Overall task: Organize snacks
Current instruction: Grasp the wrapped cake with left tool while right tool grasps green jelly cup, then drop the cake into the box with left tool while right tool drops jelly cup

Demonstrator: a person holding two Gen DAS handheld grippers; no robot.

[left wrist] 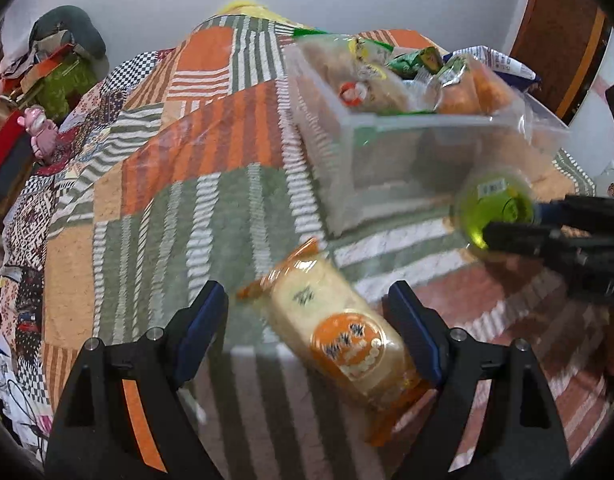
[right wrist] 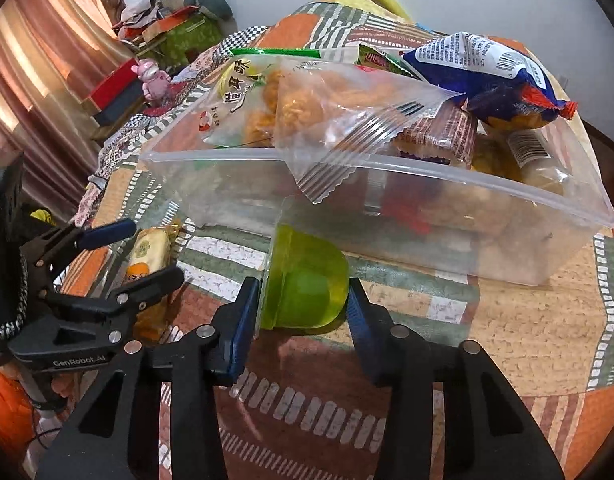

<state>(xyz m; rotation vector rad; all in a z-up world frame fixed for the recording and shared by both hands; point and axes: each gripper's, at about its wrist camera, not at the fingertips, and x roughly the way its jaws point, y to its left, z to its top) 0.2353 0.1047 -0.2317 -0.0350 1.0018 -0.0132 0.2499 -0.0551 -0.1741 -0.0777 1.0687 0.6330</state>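
A clear plastic bin (right wrist: 387, 216) (left wrist: 387, 152) stands on the patchwork cloth, heaped with snack bags. My right gripper (right wrist: 303, 300) is shut on a green jelly cup (right wrist: 307, 280) just in front of the bin; the cup also shows in the left wrist view (left wrist: 493, 206) with the right gripper (left wrist: 511, 220) on it. My left gripper (left wrist: 311, 304) is open, its fingers on either side of an orange-and-cream wrapped cake (left wrist: 339, 336) lying on the cloth. In the right wrist view the left gripper (right wrist: 151, 248) straddles that cake (right wrist: 149, 252).
A blue snack bag (right wrist: 487, 76) tops the bin's far right. A pink toy figure (left wrist: 39, 132) (right wrist: 153, 78), a red box (right wrist: 111, 88) and a pile of clutter (left wrist: 63, 52) lie at the far left. A curtain (right wrist: 31, 80) hangs left.
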